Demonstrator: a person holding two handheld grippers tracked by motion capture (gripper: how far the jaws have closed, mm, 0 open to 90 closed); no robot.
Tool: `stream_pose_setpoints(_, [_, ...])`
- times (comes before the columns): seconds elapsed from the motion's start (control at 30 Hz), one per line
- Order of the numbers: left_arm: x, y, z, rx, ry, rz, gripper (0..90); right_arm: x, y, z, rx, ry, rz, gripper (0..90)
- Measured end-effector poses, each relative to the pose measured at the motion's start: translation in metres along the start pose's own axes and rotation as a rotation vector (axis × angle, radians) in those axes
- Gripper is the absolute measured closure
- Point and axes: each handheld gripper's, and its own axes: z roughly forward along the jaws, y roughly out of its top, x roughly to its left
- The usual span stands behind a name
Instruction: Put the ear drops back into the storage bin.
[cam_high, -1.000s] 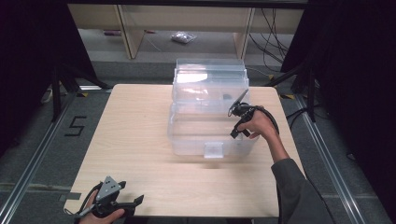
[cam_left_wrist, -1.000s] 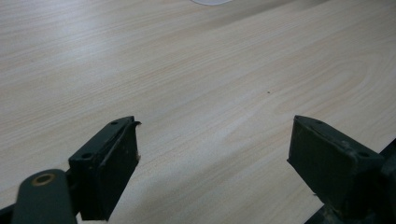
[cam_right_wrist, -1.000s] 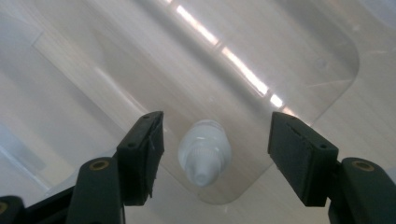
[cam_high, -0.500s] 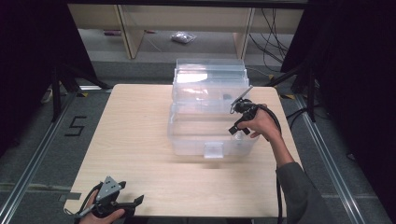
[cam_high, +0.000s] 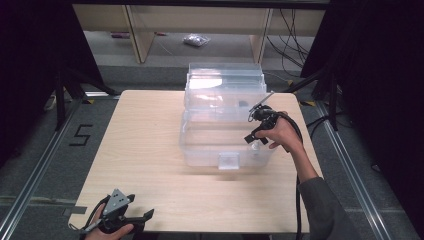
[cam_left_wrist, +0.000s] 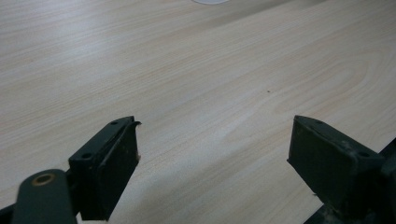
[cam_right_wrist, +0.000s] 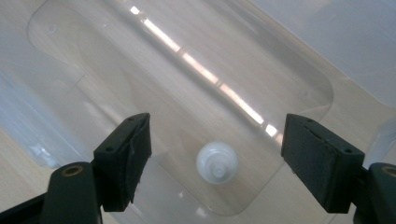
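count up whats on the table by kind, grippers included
clear plastic bin: 1
small white bottle, standing inside the bin: 1
grippers: 2, the left gripper and the right gripper, both open
total: 4

Overhead light falls evenly on the pale wooden table (cam_high: 150, 150), while the surroundings beyond its edges sink into near black. A broken streak of white glare runs across the floor of the clear plastic storage box (cam_right_wrist: 289, 79), just above the right gripper (cam_right_wrist: 217, 158). Both gripper views are soft, the black jaws slightly blurred up close.
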Motion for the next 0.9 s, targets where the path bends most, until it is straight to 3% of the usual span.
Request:
stream_pose_setpoints(0.03, [0.000, 0.000, 0.000, -0.002, -0.001, -0.001, 15.3, 0.001, 0.000, -0.001, -0.002, 0.005, -0.001, 25.3])
stream_pose_setpoints(0.07, [0.002, 0.000, -0.001, 0.018, -0.001, 0.023, 15.3, 0.003, -0.001, -0.002, -0.019, 0.005, -0.004, 24.9])
stream_pose_setpoints(0.2, [0.000, 0.000, 0.001, -0.004, -0.004, -0.007, 15.3, 0.006, -0.004, -0.005, -0.040, 0.010, -0.003, 24.5])
stream_pose_setpoints(0.27, [0.000, 0.000, 0.000, 0.006, -0.002, 0.009, 15.3, 0.007, -0.004, -0.008, -0.056, 0.010, -0.009, 24.3])
stream_pose_setpoints(0.63, [0.000, 0.000, 0.000, 0.006, 0.001, 0.006, 15.3, 0.014, -0.019, -0.019, -0.132, 0.006, -0.004, 23.4])
stream_pose_setpoints(0.8, [0.002, 0.000, 0.000, 0.016, 0.006, 0.017, 15.3, 0.023, -0.033, -0.026, -0.154, 0.013, 0.023, 23.3])
stream_pose_setpoints(0.9, [0.002, 0.000, 0.000, 0.010, 0.002, 0.010, 15.3, 0.023, -0.037, -0.027, -0.175, 0.013, -0.002, 23.2])
